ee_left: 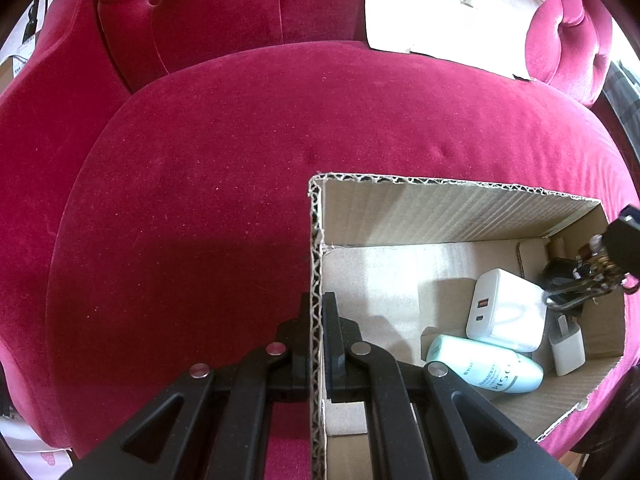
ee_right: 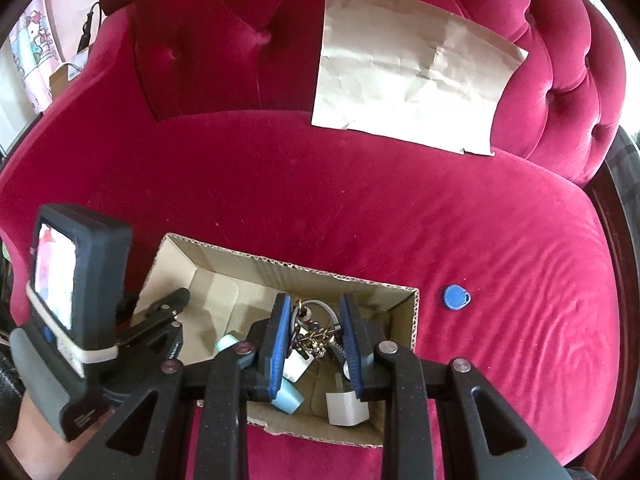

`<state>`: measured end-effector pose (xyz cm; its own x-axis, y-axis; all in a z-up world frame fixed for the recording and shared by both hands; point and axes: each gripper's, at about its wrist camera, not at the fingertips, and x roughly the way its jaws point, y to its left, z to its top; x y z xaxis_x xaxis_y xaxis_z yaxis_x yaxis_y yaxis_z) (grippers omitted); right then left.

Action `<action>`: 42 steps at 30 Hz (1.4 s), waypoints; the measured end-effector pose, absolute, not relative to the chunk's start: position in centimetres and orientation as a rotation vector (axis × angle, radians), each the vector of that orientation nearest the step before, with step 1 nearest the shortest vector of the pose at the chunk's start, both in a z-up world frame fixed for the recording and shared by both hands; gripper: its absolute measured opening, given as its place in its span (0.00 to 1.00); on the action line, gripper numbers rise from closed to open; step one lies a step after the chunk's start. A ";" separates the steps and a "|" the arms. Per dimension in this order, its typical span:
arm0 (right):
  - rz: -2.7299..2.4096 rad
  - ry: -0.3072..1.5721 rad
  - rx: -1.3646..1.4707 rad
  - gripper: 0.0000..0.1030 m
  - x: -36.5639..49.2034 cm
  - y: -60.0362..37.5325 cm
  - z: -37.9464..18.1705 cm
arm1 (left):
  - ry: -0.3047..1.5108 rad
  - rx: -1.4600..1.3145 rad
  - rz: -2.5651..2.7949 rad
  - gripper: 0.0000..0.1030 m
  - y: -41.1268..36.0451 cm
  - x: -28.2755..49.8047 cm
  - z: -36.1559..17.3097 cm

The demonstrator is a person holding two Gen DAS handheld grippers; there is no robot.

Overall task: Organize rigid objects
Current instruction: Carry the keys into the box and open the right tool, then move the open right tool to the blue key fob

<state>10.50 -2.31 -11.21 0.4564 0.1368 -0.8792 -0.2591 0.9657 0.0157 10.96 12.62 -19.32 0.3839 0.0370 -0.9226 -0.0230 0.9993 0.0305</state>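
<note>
Red velvet sofa (ee_right: 360,208) w/ crumpled brown paper (ee_right: 412,80) leaning on its backrest. Open cardboard box (ee_left: 440,216) sits on the seat cushion. Left gripper (ee_left: 318,320) pinches box's left wall, one finger outside, one inside. Right gripper (ee_right: 314,340) hovers over box's right end, fingers spread, key bunch (ee_right: 316,332) hanging between them, contact unclear. Inside box: white charger (ee_left: 506,312), mint tube (ee_left: 484,364), small white plug (ee_left: 566,346). Blue tag (ee_right: 456,297) lies on the cushion just right of box
</note>
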 end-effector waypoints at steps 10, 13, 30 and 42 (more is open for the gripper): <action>0.252 1.115 -0.135 0.25 11.0 -1.3 -13.7 | 1.177 0.013 0.039 0.03 12.5 11.0 -19.4; 0.255 1.129 -0.138 0.26 11.1 -1.2 -14.2 | 1.177 0.012 0.039 0.03 12.6 11.1 -19.5; 0.259 1.125 -0.144 0.56 11.1 -1.2 -14.5 | 1.177 0.011 0.038 0.03 13.0 11.1 -19.6; 0.206 1.088 -0.155 0.99 11.3 -1.5 -14.3 | 1.177 0.013 0.038 0.03 13.1 11.1 -19.5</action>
